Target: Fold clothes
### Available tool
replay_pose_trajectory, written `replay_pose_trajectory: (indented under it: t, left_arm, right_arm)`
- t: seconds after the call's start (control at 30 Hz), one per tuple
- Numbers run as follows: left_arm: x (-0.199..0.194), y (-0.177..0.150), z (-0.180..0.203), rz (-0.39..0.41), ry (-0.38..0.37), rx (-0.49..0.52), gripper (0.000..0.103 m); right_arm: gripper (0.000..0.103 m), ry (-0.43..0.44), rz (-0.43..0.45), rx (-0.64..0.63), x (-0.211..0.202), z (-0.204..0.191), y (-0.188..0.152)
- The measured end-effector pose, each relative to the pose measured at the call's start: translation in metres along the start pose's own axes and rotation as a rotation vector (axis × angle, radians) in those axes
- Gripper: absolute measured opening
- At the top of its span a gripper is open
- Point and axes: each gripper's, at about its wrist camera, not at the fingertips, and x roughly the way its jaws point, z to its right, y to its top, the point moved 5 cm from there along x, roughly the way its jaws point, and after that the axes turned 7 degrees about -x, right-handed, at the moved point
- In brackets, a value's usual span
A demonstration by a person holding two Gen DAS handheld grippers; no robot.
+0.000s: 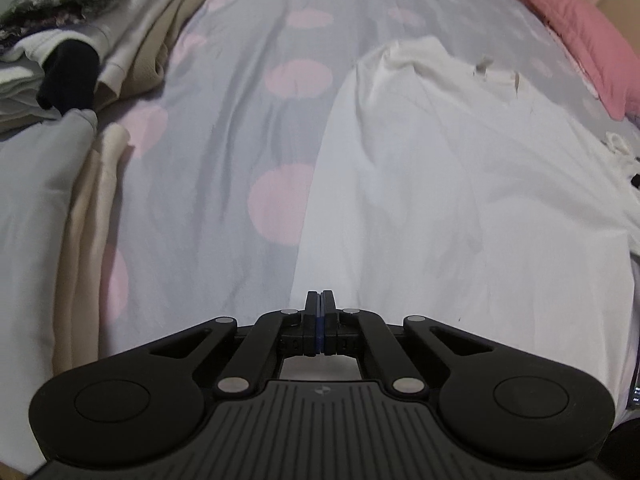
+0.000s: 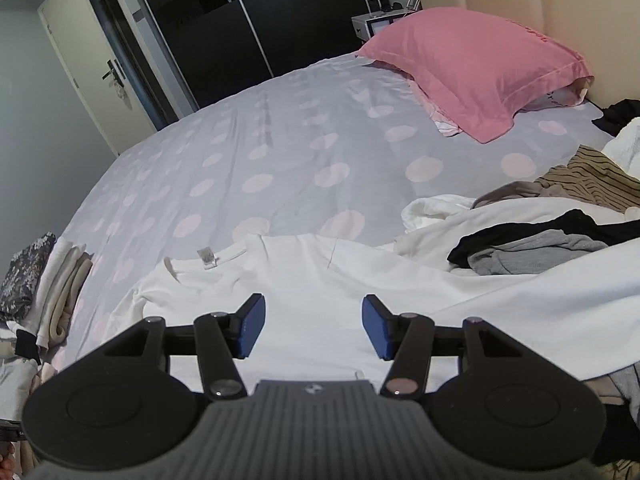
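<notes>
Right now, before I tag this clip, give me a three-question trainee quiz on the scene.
1. True or false: the left claw is shut.
2. Which colour is the pillow? A) pink B) green C) black
3. Fill in: the right claw hovers open above the white ____.

Key: 1 true; 2 A; 3 shirt.
</notes>
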Motion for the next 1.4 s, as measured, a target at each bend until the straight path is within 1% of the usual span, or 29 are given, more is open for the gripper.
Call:
replay_pose_trajectory:
  t: [0.03, 0.1, 0.13, 0.17, 0.23, 0.33, 0.47, 0.5, 0.53, 0.57, 0.6, 0.63, 0.73, 0.87, 0.97, 1.07, 1.13, 1.23, 1.33, 1.4]
  left_arm:
    - [0.0, 0.001, -0.003, -0.005, -0.012, -0.003, 0.0]
    - [0.0, 0.0, -0.007, -0.012, -0.029, -0.005, 0.014]
    - [0.001, -0.002, -0.006, -0.012, -0.032, -0.004, 0.026]
    - [0.003, -0.002, -0.003, -0.014, -0.03, -0.001, 0.034]
    - [0.005, -0.013, -0.006, -0.028, -0.014, 0.0, 0.039]
    - [0.011, -0.029, -0.015, -0.062, 0.009, -0.013, 0.039]
    - [0.02, -0.05, -0.025, -0.132, 0.032, -0.036, 0.038]
    - [0.022, -0.055, -0.026, -0.147, 0.038, -0.036, 0.034]
    - [0.023, -0.058, -0.026, -0.155, 0.034, -0.038, 0.024]
    - [0.023, -0.06, -0.026, -0.152, 0.029, -0.038, 0.017]
    - [0.022, -0.061, -0.024, -0.139, 0.031, -0.028, 0.011]
    - [0.02, -0.061, -0.023, -0.125, 0.029, -0.017, 0.001]
    - [0.008, -0.056, -0.023, -0.069, 0.025, -0.03, 0.001]
    - [-0.022, -0.038, -0.03, 0.023, -0.027, -0.086, 0.0]
    - [-0.053, -0.014, -0.034, 0.123, -0.037, -0.108, 0.0]
    - [-0.081, 0.02, -0.044, 0.217, -0.043, -0.136, 0.0]
    - [-0.095, 0.045, -0.052, 0.272, -0.025, -0.139, 0.0]
    - [-0.111, 0.081, -0.066, 0.339, 0.035, -0.135, 0.0]
    - [-0.118, 0.11, -0.082, 0.379, 0.096, -0.137, 0.0]
    - [-0.115, 0.13, -0.096, 0.387, 0.146, -0.141, 0.0]
  right_arm:
    - [0.057, 0.006, 0.0, 0.005, 0.0, -0.001, 0.0]
    - [0.059, 0.017, -0.004, 0.003, 0.0, -0.005, 0.0]
    - [0.059, 0.019, -0.007, -0.005, 0.001, -0.007, 0.0]
    - [0.059, 0.021, -0.011, -0.016, 0.002, -0.01, -0.001]
    - [0.06, 0.025, -0.023, -0.043, 0.004, -0.017, -0.003]
    - [0.06, 0.033, -0.05, -0.087, 0.01, -0.029, -0.008]
    - [0.06, 0.052, -0.074, -0.138, 0.017, -0.044, -0.013]
    - [0.06, 0.057, -0.079, -0.149, 0.019, -0.047, -0.014]
    - [0.06, 0.061, -0.084, -0.16, 0.02, -0.051, -0.015]
    - [0.06, 0.064, -0.088, -0.17, 0.021, -0.054, -0.016]
    - [0.06, 0.067, -0.092, -0.179, 0.022, -0.057, -0.017]
    - [0.06, 0.07, -0.096, -0.185, 0.023, -0.06, -0.018]
    - [0.06, 0.073, -0.103, -0.204, 0.023, -0.064, -0.021]
    - [0.06, 0.068, -0.109, -0.22, 0.023, -0.066, -0.024]
    - [0.06, 0.06, -0.111, -0.21, 0.023, -0.063, -0.023]
    - [0.06, 0.047, -0.115, -0.208, 0.026, -0.061, -0.023]
    - [0.061, 0.038, -0.121, -0.21, 0.029, -0.06, -0.024]
    - [0.061, 0.022, -0.135, -0.207, 0.034, -0.056, -0.025]
    - [0.061, -0.001, -0.149, -0.199, 0.039, -0.049, -0.026]
    - [0.061, -0.018, -0.162, -0.19, 0.043, -0.043, -0.027]
